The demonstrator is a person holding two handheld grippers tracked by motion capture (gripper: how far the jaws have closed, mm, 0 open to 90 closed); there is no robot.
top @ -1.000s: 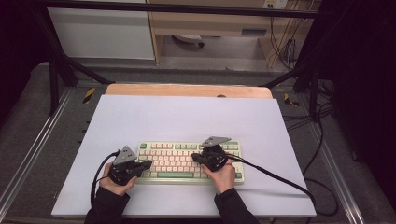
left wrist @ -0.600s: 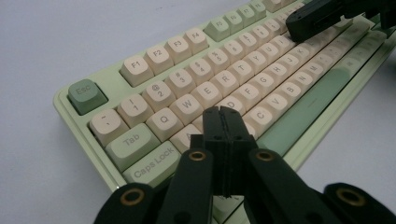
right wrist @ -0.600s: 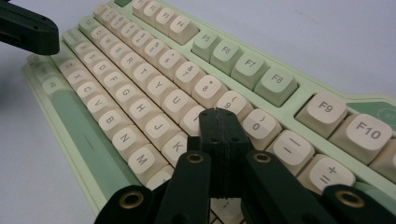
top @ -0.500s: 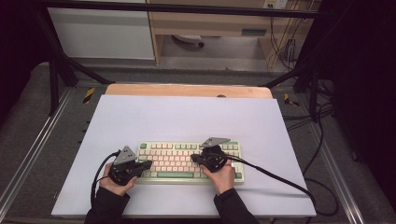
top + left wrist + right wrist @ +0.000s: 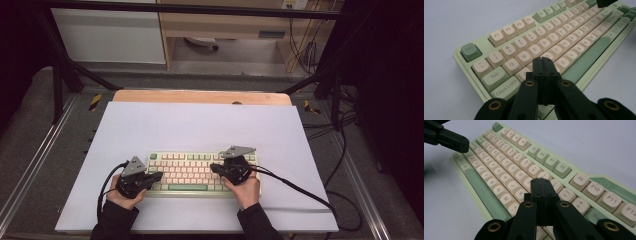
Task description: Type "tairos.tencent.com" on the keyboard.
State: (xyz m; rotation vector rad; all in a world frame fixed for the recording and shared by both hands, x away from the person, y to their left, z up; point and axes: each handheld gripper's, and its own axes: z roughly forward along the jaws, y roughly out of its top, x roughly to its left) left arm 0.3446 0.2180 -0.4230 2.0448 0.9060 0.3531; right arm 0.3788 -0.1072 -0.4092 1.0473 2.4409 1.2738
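Keyboard [image 5: 187, 172] on white mat [image 5: 200, 125]; cables [image 5: 300, 187] trail right.

A pale lavender-white sheet [image 5: 200, 127] covers the desk, and a strip of bare wooden desk edge [image 5: 200, 96] shows along its far side. A small dark spot [image 5: 236, 103] sits on that wooden strip. Grey carpeted floor [image 5: 25, 125] lies to both sides. Black frame struts [image 5: 75, 75] slant down at the left and right. 2 yellow-and-black tabs [image 5: 95, 101] lie near the far corners. Loose black cables [image 5: 345, 145] run over the floor at the right. Behind stand a white panel [image 5: 107, 35] and a wooden cabinet [image 5: 225, 25].
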